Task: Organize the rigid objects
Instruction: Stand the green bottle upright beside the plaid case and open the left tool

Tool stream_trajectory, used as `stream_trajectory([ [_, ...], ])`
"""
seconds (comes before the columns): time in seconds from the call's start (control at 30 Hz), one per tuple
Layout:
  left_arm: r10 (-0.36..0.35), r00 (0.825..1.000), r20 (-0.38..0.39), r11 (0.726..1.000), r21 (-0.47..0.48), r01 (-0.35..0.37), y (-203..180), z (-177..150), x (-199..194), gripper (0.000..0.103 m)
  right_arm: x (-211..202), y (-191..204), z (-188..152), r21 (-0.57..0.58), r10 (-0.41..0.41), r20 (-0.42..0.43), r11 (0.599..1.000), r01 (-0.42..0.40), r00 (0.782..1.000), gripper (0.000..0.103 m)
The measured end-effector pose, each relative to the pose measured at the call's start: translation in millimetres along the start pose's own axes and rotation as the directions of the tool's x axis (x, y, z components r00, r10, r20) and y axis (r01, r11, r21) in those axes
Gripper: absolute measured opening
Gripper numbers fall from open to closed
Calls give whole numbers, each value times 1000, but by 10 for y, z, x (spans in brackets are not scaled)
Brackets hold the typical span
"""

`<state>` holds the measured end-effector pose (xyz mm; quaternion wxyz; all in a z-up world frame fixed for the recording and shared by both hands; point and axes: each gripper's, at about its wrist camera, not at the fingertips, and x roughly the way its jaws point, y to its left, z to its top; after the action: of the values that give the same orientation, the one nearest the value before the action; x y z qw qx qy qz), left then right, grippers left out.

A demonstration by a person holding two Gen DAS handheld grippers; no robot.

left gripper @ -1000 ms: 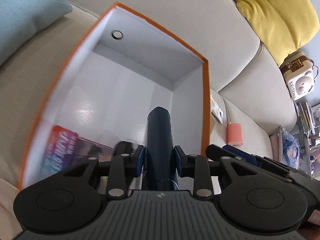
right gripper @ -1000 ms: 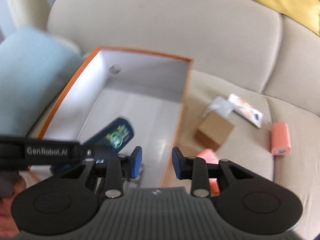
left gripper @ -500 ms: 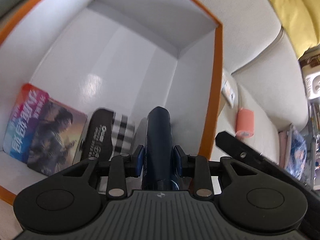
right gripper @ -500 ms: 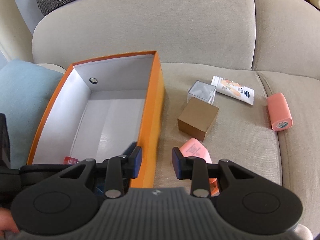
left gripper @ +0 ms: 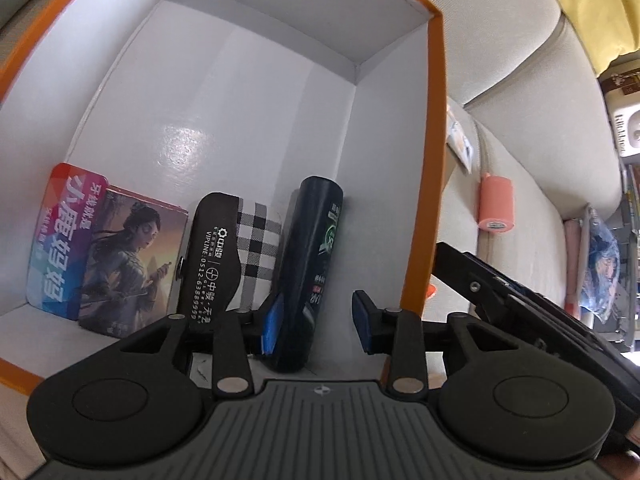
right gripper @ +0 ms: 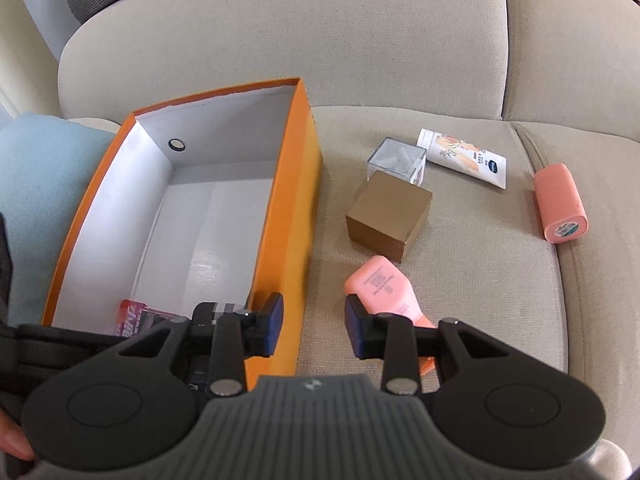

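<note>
on a beige sofa [right gripper: 400, 60], i am setting a dark spray can [left gripper: 310, 264] into the orange box [right gripper: 296, 216], and it now lies on the white floor at the near end, against the right wall, beside a checked black case [left gripper: 236, 256] and a pink card packet [left gripper: 60, 236]. my left gripper [left gripper: 316, 320] has just been opening: its fingers stand apart around the can's base, the left pad [left gripper: 272, 322] still touching it, the right pad clear of it, so the can is released rather than held. by my judgement this placing step is nearly done; the next move calls for lifting that gripper straight out without knocking the can. my right gripper [right gripper: 314, 330] hovers just outside the box's right wall, fingers partly apart and holding nothing, the right one over a pink bottle [right gripper: 384, 288] on the seat, which looks the likeliest next pick. a brown cube [right gripper: 388, 216], a clear box [right gripper: 396, 160], a white tube [right gripper: 464, 158] and a coral roll [right gripper: 560, 202] wait on the cushion.
</note>
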<state>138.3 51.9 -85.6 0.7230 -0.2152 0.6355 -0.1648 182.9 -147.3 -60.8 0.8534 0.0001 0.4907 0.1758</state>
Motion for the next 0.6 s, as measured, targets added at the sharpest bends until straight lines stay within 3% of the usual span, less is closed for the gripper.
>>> stream_trajectory([
  [0.03,2,1000,-7,1000,2,-2,14,-2,-16,29,-2,-5,-4,2,0,0,1000,0,1000,35],
  [0.1,5,1000,-18,1000,9,-5,33,-6,-12,22,1,-16,-18,5,0,-1,1000,0,1000,35],
  [0.4,65,996,-68,998,4,-65,43,-31,242,12,46,-50,-52,15,8,-19,1000,-8,1000,35],
  [0.6,82,993,-80,997,8,-81,47,-7,290,13,92,-93,-76,29,11,-33,1000,-10,999,35],
])
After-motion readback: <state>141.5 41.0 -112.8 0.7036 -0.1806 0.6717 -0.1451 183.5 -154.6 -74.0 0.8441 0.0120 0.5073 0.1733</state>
